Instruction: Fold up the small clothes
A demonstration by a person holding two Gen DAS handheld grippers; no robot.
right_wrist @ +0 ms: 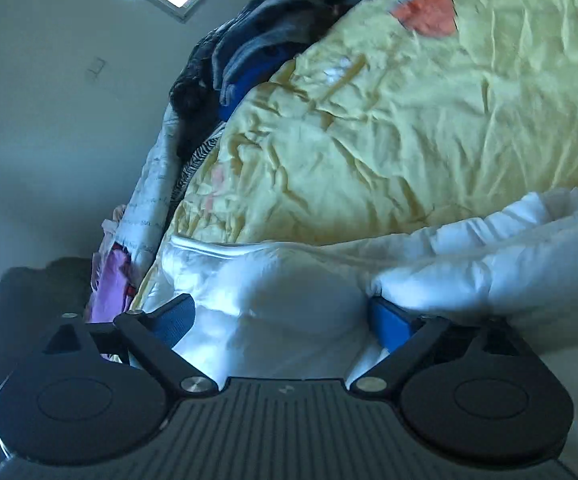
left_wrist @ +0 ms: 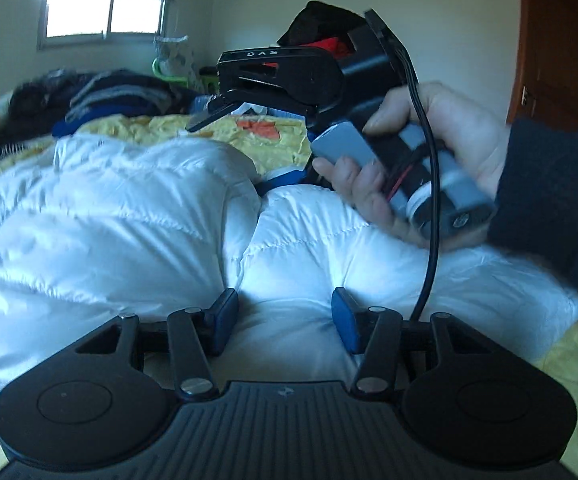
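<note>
The left gripper [left_wrist: 285,320] hangs with its blue pads [left_wrist: 225,316] partly spread, nothing pinched, just above a white quilted puffer jacket [left_wrist: 129,208] lying across the near part of a yellow bedspread [right_wrist: 409,128]. The right gripper [right_wrist: 285,320], held in a hand [left_wrist: 429,168] with a dark sleeve, has its jaws spread wide over the same jacket, one pad against a puffy fold. Dark clothes [left_wrist: 101,96] pile at the far left.

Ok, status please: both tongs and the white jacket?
Left tongs half open, empty. Right tongs wide open, empty. White puffer jacket unfolded on yellow bedspread.
</note>
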